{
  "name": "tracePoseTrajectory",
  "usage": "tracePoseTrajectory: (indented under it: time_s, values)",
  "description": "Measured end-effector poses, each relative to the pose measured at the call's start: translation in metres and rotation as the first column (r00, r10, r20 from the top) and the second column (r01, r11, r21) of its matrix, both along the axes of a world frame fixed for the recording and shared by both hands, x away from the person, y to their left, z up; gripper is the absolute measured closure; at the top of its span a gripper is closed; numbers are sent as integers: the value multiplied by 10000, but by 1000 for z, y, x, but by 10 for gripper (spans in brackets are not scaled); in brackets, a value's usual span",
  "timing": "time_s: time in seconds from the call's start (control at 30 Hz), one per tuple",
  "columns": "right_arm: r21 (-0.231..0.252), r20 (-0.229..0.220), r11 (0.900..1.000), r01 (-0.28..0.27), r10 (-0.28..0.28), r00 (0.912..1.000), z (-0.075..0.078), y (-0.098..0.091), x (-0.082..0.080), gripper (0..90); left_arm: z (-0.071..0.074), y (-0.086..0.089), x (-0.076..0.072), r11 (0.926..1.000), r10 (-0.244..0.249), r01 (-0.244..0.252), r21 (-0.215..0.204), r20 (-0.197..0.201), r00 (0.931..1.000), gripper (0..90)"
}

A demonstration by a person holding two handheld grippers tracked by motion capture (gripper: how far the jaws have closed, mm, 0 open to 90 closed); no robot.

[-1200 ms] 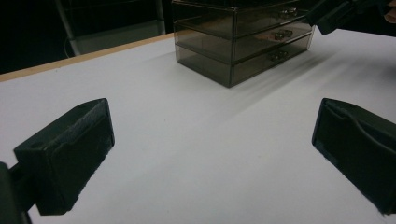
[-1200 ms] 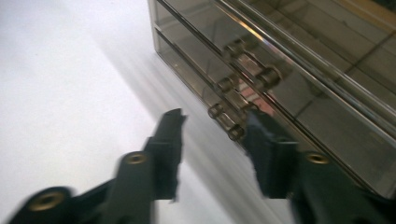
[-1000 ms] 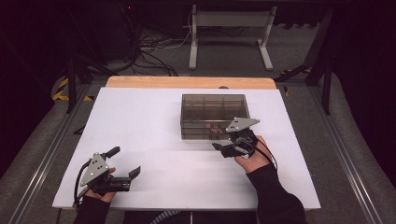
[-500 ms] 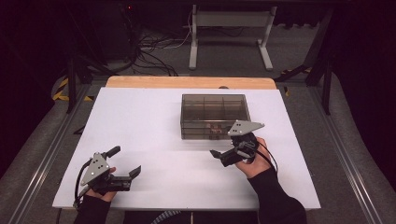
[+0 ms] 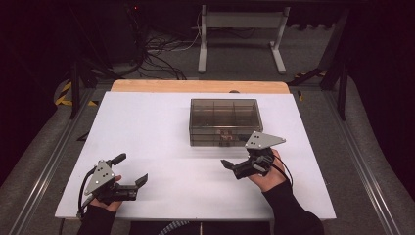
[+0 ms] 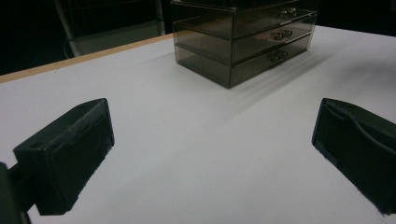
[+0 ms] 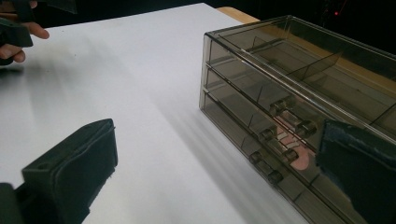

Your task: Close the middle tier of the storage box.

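Note:
A smoky see-through drawer box with three drawers stands at the table's middle right. Its knob handles face the person, and something pinkish shows through the front of a lower drawer. My right gripper hovers just in front of the box and points left. Its jaws have just been opening and now stand open with nothing between them. My left gripper rests near the table's front left corner. It is open and empty and faces the box from afar.
The white tabletop has a wooden strip along its far edge. Beyond it lie floor cables and a metal stand. The person's left hand appears at the top left of the right gripper view.
The right gripper has drawn back a little from the box front toward the person, and its jaws have spread wider. The left gripper has stayed put.

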State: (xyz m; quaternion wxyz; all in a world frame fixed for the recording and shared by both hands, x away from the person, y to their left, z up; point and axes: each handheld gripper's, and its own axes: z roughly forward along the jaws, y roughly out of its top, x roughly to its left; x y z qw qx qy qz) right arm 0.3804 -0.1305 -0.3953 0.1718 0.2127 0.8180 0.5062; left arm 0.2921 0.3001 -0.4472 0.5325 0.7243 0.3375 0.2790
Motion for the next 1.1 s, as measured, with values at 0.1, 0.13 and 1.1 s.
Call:
tracePoseTrajectory:
  time_s: [0.1, 0.13, 1.1]
  values:
    - [56, 11, 10000, -11, 11, 10000, -1, -3, -3, 0, 0, 0, 0, 10000, -22, 22, 24, 28, 10000, 0]
    - [89, 18, 10000, -11, 11, 10000, -2, -5, -5, 0, 0, 0, 0, 10000, -24, 24, 14, 26, 10000, 0]
    - [618, -37, 9968, 509, -508, 9987, -34, -45, -22, 0, -1, -1, 1, 10000, 36, -36, 55, -68, 10000, 0]
